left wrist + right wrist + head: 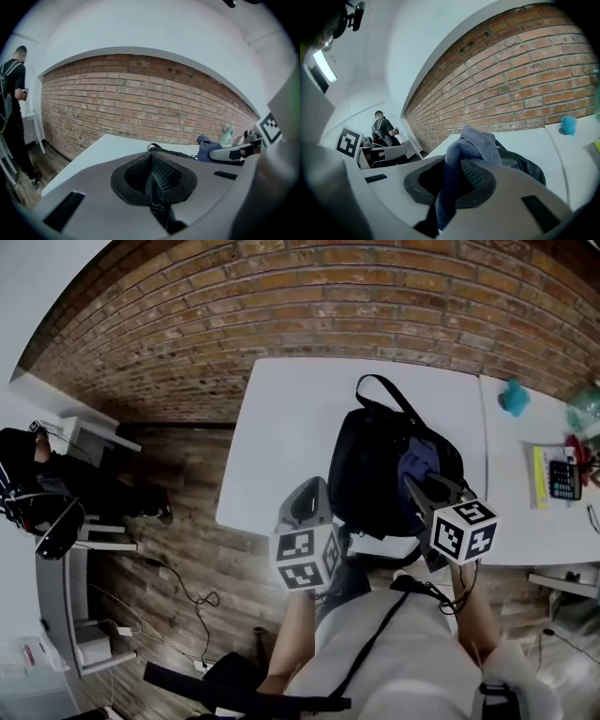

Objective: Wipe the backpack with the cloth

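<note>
The right gripper (pixel 454 183) has its jaws clamped on the blue-grey cloth (pixel 474 144), which bunches up out of them. From above, that cloth (pixel 419 461) sits over the near right part of the black backpack (pixel 373 470), though I can't tell whether it presses on it. The left gripper (pixel 153 177) has its jaws together with nothing between them, and is held just beside the backpack's left side, over the near edge of the white table (pixel 281 423). The backpack lies in the table's middle, strap loop toward the brick wall (pixel 309 306). A person (pixel 37 479) stands off to the left.
</note>
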The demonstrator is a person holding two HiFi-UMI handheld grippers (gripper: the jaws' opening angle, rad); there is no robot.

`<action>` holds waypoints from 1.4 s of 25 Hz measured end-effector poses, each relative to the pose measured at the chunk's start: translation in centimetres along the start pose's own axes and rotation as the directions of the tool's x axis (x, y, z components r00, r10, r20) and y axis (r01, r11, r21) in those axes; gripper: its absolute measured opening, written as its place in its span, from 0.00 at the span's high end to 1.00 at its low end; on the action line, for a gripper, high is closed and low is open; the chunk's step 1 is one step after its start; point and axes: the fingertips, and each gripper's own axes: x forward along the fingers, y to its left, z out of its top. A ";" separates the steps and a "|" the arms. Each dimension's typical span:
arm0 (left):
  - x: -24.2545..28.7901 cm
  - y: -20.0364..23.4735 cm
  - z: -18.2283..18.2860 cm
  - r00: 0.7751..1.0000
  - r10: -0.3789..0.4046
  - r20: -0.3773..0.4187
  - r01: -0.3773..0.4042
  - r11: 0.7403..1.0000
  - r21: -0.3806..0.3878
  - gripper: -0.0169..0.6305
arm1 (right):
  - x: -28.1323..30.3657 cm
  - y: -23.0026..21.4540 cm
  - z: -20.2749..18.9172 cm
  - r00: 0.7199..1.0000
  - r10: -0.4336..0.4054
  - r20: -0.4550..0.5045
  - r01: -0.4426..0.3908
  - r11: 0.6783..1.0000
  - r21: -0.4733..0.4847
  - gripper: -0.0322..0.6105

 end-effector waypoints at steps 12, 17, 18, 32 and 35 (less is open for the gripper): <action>8.1 -2.3 1.1 0.927 -0.341 -0.153 0.358 0.929 0.095 0.97 | -1.2 -5.4 0.7 0.929 -0.364 0.070 0.344 0.917 0.203 0.89; 9.6 -4.7 0.5 0.899 -0.395 -0.189 0.417 0.904 0.096 0.97 | -3.7 -10.5 0.9 0.897 -0.436 0.064 0.413 0.883 0.224 0.89; 9.7 -5.0 0.3 0.896 -0.398 -0.198 0.422 0.902 0.094 0.97 | -3.8 -11.5 1.3 0.897 -0.438 0.067 0.414 0.883 0.221 0.89; 10.5 -6.3 -1.7 0.886 -0.388 -0.255 0.418 0.905 0.077 0.97 | 1.3 -21.7 -3.1 0.887 -0.421 -0.192 0.456 0.864 0.213 0.89; 10.6 -5.8 -1.4 0.889 -0.381 -0.252 0.410 0.909 0.071 0.97 | 1.9 -22.0 -4.1 0.878 -0.426 -0.218 0.467 0.861 0.202 0.89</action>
